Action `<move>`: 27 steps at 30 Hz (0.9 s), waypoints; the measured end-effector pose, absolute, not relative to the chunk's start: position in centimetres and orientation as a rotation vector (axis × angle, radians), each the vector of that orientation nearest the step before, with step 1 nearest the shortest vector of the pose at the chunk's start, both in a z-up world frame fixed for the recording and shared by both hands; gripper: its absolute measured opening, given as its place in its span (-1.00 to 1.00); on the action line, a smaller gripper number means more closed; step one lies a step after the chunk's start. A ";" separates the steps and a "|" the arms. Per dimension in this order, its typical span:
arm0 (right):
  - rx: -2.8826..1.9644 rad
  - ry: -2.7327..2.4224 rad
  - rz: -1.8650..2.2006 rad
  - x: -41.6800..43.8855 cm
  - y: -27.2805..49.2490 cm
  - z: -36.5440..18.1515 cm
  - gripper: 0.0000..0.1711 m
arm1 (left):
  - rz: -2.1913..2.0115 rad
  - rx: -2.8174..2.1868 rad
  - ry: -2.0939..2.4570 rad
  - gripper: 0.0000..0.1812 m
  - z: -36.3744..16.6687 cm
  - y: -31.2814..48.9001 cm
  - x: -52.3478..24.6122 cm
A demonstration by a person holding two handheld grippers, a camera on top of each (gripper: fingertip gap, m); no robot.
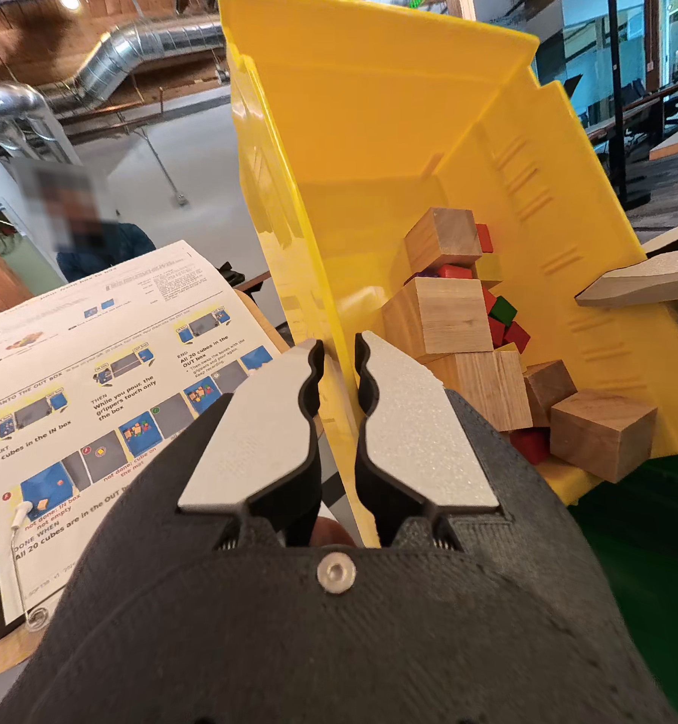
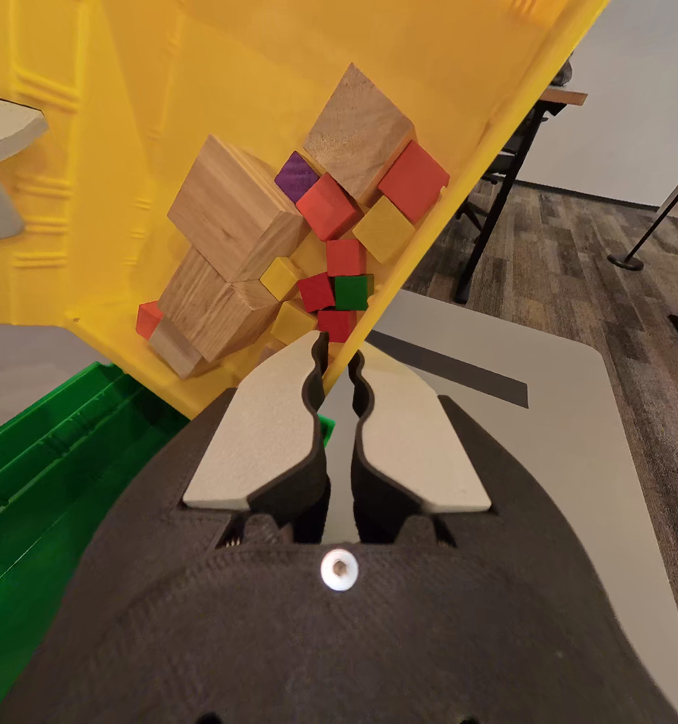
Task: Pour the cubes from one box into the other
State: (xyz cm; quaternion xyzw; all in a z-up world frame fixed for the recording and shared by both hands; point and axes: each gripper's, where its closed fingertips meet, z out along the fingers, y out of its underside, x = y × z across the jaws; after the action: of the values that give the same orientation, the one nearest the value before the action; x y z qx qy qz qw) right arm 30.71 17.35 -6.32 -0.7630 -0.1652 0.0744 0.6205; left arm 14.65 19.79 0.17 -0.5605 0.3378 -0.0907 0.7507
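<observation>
The yellow box point(image 2: 227, 58) is tipped steeply above the green box point(image 2: 55, 450), its wooden and coloured cubes point(image 2: 227, 211) heaped at the low edge. The left gripper point(image 1: 339, 344) and right gripper point(image 2: 339, 344) each have their fingers point(image 1: 411, 423) pinched on opposite walls. An instruction sheet point(image 1: 94, 376) lies on the worktop point(image 2: 564, 450).

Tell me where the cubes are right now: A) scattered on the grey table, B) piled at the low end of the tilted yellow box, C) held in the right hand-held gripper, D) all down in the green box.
B: the cubes sit bunched against the lower lip of the tilted yellow box, just above the green box.
</observation>
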 end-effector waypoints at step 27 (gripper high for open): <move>-1.637 -0.390 0.174 30.4 16.8 -6.5 -0.95 | -0.145 -1.111 0.655 -0.85 -1.1 18.5 13.8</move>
State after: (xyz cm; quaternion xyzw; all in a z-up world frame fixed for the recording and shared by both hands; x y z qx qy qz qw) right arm 30.36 16.78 -6.53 -0.7243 -0.1725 0.0771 0.6631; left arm 13.78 18.48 -1.10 -0.5174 0.3049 -0.0677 0.7967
